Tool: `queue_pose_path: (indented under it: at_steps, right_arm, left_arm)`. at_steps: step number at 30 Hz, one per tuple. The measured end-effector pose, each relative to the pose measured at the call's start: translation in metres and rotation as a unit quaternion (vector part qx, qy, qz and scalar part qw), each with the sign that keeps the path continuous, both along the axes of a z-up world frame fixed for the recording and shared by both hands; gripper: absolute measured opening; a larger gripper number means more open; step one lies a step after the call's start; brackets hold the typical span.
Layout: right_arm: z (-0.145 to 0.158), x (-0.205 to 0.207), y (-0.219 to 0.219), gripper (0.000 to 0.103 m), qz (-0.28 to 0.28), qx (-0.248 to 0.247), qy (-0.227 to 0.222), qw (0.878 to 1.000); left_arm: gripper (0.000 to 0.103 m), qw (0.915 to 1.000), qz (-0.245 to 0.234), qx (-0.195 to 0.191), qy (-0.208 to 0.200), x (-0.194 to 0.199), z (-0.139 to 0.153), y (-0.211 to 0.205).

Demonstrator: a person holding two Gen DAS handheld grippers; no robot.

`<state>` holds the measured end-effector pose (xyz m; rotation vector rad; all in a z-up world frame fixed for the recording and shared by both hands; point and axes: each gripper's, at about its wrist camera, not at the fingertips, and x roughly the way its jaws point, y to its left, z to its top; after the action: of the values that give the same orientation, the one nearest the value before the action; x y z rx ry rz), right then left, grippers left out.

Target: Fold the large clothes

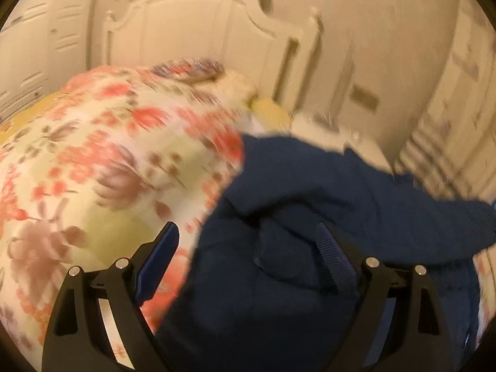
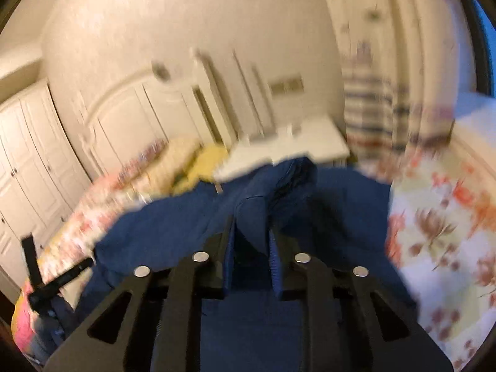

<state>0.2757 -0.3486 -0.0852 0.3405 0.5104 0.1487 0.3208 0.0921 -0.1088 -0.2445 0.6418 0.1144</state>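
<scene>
A dark navy garment (image 1: 310, 204) lies bunched on the floral bedspread (image 1: 102, 155). My left gripper (image 1: 248, 235) hovers over its left edge with the jaws wide apart. Its left finger (image 1: 161, 248) stands over the bedspread, clear of the cloth, while navy folds lie around the right finger (image 1: 331, 248). In the right wrist view, my right gripper (image 2: 251, 235) is shut on a raised fold of the navy garment (image 2: 186, 217), which stands up between the two pads and spreads out to both sides. Both views are motion-blurred.
A cream headboard (image 1: 192, 31) and a yellow pillow (image 2: 207, 161) are at the far end of the bed. A white nightstand (image 2: 294, 142) and a striped curtain (image 2: 372, 102) stand beyond. White wardrobe doors (image 2: 28, 155) line the left wall.
</scene>
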Motion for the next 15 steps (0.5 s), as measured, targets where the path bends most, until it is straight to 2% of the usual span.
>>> queue_pose_path:
  at_steps: [2, 4, 7, 11, 13, 15]
  right_arm:
    - [0.013, -0.011, -0.009, 0.02, -0.001, 0.014, -0.015, 1.0]
    - [0.013, -0.018, -0.017, 0.016, -0.002, 0.02, -0.008, 1.0]
    - [-0.002, -0.023, -0.024, 0.016, -0.003, 0.02, 0.019, 1.0]
    - [-0.026, -0.026, -0.025, 0.017, -0.012, -0.018, 0.065, 0.998]
    - [-0.025, -0.02, -0.02, 0.017, -0.01, -0.021, 0.074, 0.997]
    - [-0.015, -0.015, -0.006, 0.022, -0.011, -0.044, 0.068, 0.997]
  left_arm:
    - [0.089, 0.9996, 0.023, 0.005, -0.016, -0.004, 0.005, 0.007]
    - [0.089, 0.9995, 0.028, 0.002, -0.015, -0.003, 0.005, 0.009]
    - [0.089, 0.999, 0.038, 0.012, -0.019, -0.004, 0.008, 0.009]
    - [0.089, 0.9979, 0.052, 0.023, -0.029, -0.009, 0.012, 0.008]
    - [0.089, 0.9966, 0.068, 0.028, -0.038, -0.013, 0.015, 0.01]
    - [0.091, 0.9957, 0.078, 0.028, -0.04, -0.014, 0.015, 0.013]
